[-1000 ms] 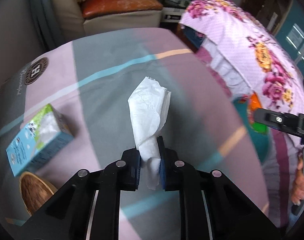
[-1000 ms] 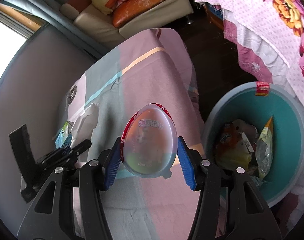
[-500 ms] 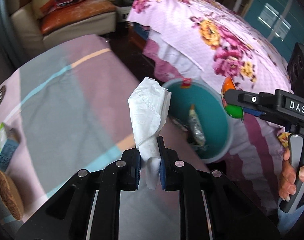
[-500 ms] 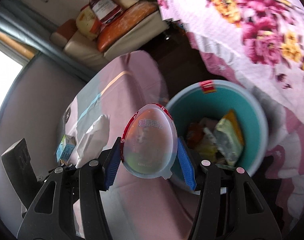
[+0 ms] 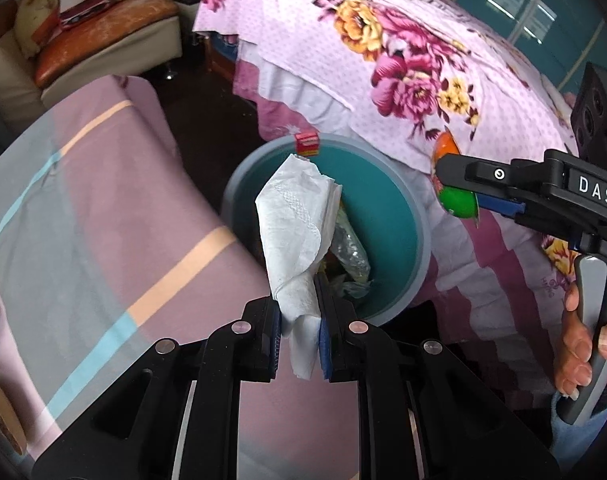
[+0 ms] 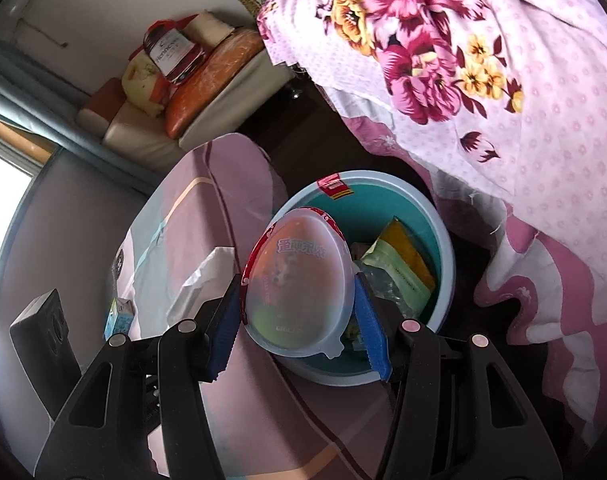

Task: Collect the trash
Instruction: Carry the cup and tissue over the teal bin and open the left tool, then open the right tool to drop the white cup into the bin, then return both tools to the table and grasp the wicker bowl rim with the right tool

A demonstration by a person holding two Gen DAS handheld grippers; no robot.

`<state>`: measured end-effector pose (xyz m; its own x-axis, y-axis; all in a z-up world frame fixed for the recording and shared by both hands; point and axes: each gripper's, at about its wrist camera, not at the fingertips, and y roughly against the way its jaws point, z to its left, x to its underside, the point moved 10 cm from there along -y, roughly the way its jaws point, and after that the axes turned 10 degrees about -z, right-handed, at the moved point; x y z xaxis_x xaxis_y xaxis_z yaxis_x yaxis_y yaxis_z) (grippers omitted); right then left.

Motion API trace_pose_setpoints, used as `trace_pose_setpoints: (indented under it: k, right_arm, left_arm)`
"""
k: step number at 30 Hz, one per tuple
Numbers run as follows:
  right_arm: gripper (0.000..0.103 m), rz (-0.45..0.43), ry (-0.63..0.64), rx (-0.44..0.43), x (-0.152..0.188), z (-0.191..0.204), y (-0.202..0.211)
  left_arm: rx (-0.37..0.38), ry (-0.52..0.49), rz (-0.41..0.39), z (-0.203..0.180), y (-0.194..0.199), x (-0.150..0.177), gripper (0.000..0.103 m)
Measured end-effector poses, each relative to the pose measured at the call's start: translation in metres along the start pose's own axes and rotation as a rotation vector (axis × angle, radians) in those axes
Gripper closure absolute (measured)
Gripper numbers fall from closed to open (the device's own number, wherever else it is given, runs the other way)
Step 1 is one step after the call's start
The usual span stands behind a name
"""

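Tissue (image 5: 299, 232) is sitting pinched in the left gripper (image 5: 299, 334), sticking up in front of the teal bin (image 5: 395, 216). Egg-shaped plastic container (image 6: 297, 284) is sitting clamped between the right gripper's (image 6: 299, 320) blue pads, also in front of the bin opening. Wrappers (image 6: 399, 268) are lying inside the bin. Bin is standing on the floor between the bench with striped cloth (image 5: 83, 220) and the floral bed (image 5: 403, 72). A hand (image 5: 583, 344) is gripping the right handle.
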<state>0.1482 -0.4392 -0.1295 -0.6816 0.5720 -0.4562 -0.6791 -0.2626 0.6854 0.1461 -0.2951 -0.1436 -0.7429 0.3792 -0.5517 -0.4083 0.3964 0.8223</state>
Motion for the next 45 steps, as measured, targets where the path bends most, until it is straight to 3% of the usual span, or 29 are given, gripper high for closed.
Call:
trace_pose_setpoints:
  k: [5,7,9,11,16,20,39,41,45]
  right_arm:
    - [0.051,0.003,-0.002,0.015,0.001,-0.004,-0.003]
    - [0.051,0.009,-0.003,0.023,0.001,-0.006,-0.005]
    - [0.051,0.015,-0.004,0.028,0.002,-0.006,-0.007]
    - [0.051,0.02,-0.003,0.032,0.003,-0.006,-0.01]
    - [0.051,0.043,0.005,0.039,0.008,-0.002,-0.019]
    - [0.051,0.056,0.016,0.046,0.012,0.003,-0.024]
    - [0.05,0.095,0.083,0.115,0.025,0.028,-0.042]
    - [0.038,0.1,0.076,0.117,0.026,0.031,-0.043]
    - [0.035,0.107,0.092,0.123,0.028,0.039,-0.046]
  left_arm:
    - [0.019,-0.012,0.023,-0.007,-0.013,0.0,0.084]
    - [0.023,-0.016,0.028,-0.009,-0.017,0.002,0.066]
    - [0.007,-0.018,0.017,-0.006,-0.017,0.003,0.03]
    - [-0.012,-0.021,0.002,-0.003,-0.017,0.004,0.024]
    - [-0.017,0.009,0.017,0.009,-0.016,0.011,0.022]
    - [-0.03,0.03,-0.002,0.02,-0.008,0.014,0.013]
    - [-0.025,0.141,-0.032,0.056,0.015,0.027,0.012]
    - [-0.023,0.157,-0.037,0.061,0.018,0.028,0.012]
    - [-0.022,0.181,-0.044,0.071,0.023,0.031,0.012]
